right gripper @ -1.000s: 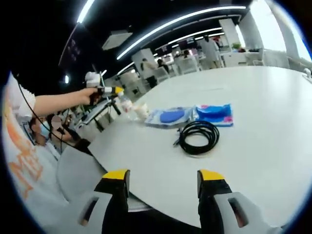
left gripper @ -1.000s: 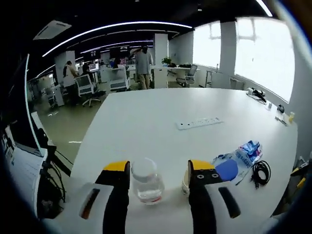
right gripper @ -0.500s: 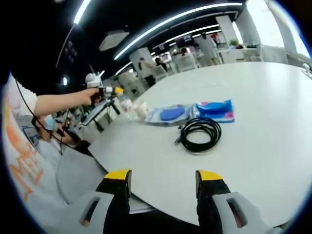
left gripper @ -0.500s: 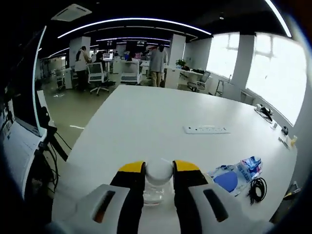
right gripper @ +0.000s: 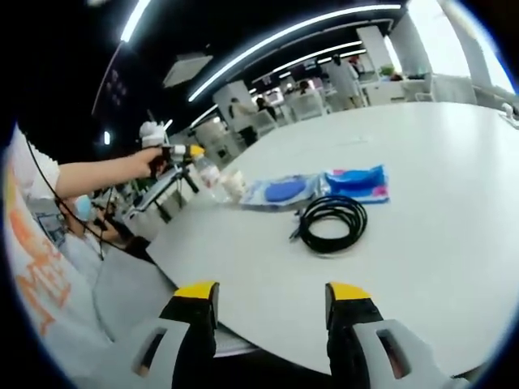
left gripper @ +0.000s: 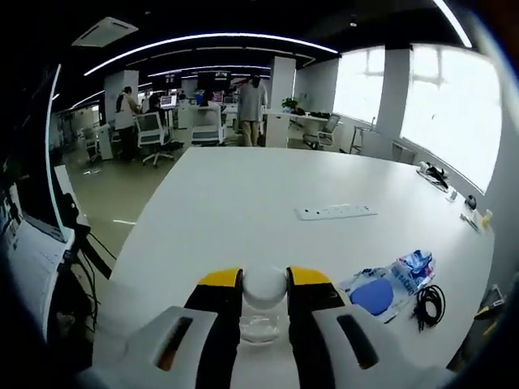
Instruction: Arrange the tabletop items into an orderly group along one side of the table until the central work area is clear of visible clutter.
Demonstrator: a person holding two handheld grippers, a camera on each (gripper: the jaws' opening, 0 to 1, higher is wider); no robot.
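White table (left gripper: 243,203) spreads through an open office, a power strip (left gripper: 336,211) lying across its middle in the left gripper view. At lower centre of that view the left gripper (left gripper: 264,279) is clamped on a clear bottle (left gripper: 262,312), which stands upright, its cap between the yellow tips. Right gripper (right gripper: 270,292) hangs at the table edge, jaws wide apart, touching nothing. Ahead, centre frame, lies a coiled black cable (right gripper: 331,223), beside a blue pouch (right gripper: 358,183) and what may be a bagged blue pad (right gripper: 278,192).
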